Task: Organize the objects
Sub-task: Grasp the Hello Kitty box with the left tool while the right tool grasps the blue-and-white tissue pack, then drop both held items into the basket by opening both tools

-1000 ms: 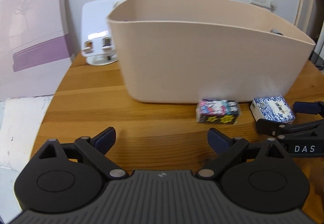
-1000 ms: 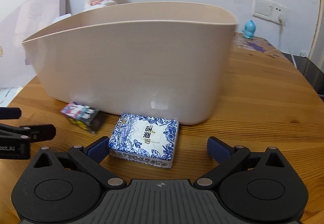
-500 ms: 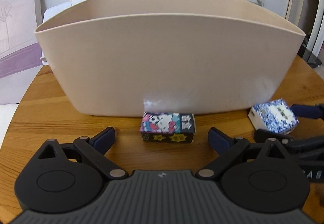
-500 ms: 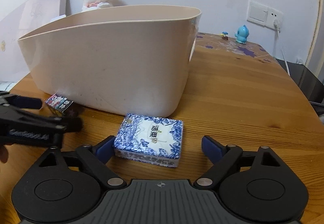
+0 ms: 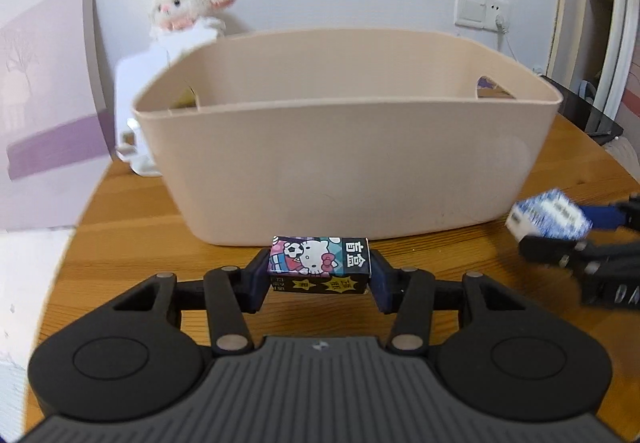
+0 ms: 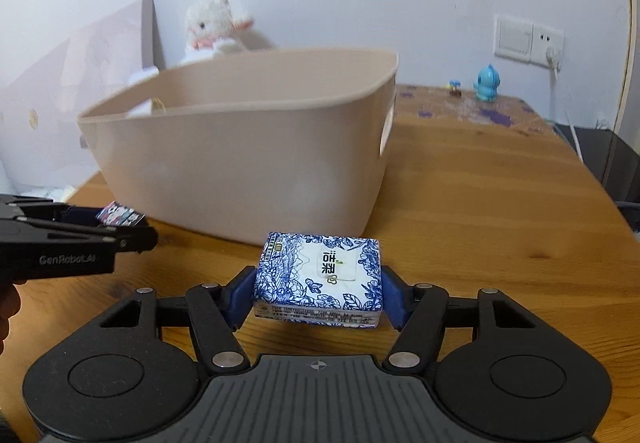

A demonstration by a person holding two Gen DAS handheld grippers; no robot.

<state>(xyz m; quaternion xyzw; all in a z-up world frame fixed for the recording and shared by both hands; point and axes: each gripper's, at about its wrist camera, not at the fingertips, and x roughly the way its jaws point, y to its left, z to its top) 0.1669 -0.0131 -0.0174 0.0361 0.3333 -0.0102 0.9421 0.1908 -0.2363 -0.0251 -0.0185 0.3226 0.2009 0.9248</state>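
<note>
A cartoon-printed box (image 5: 319, 262) was pinched by the left tongs (image 5: 320, 277) just before the beige bin (image 5: 344, 171); a blue-patterned tissue pack (image 6: 318, 279) was clamped by the right tongs (image 6: 318, 297), above the desk (image 6: 500, 211).

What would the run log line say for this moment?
left gripper: shut on cartoon box | right gripper: shut on tissue pack | both in front of beige bin | not yet binned

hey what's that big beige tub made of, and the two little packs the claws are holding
Beige tub: looks like matte moulded plastic, with smooth one-piece walls and cut-out handles.
Cartoon box in the left claw: probably printed cardboard, with crisp edges.
Blue floral pack in the right claw: seems glossy plastic film, with light sheen.
</note>
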